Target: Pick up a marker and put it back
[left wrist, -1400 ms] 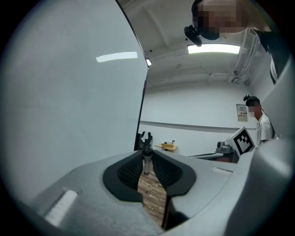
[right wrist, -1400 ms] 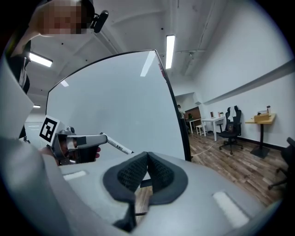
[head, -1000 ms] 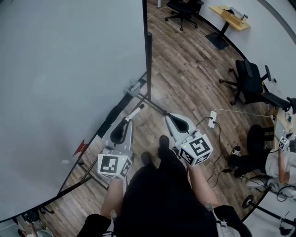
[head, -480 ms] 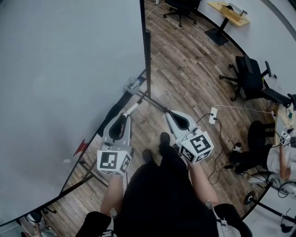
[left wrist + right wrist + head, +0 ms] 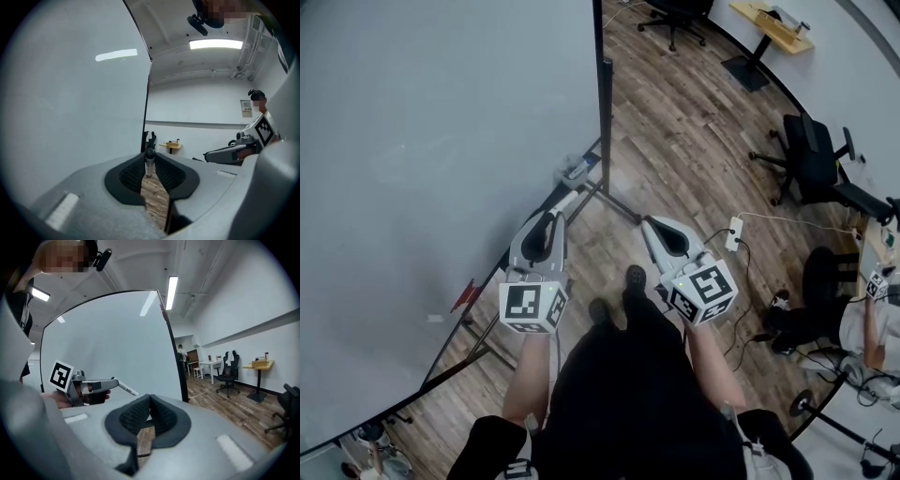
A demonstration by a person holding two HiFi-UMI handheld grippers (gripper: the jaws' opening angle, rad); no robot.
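We grip the marker [image 5: 568, 201] in our left gripper [image 5: 554, 216], its length pointing far toward the whiteboard [image 5: 441, 141] tray [image 5: 578, 172]; our right gripper [image 5: 651, 225] is closed, empty.

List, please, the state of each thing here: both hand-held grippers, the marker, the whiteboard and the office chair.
Left hand-held gripper: shut on the marker.
Marker: held, sticking out past the jaws toward the whiteboard.
Right hand-held gripper: shut, empty.
Whiteboard: upright, visible face blank.
Office chair: nobody in it.
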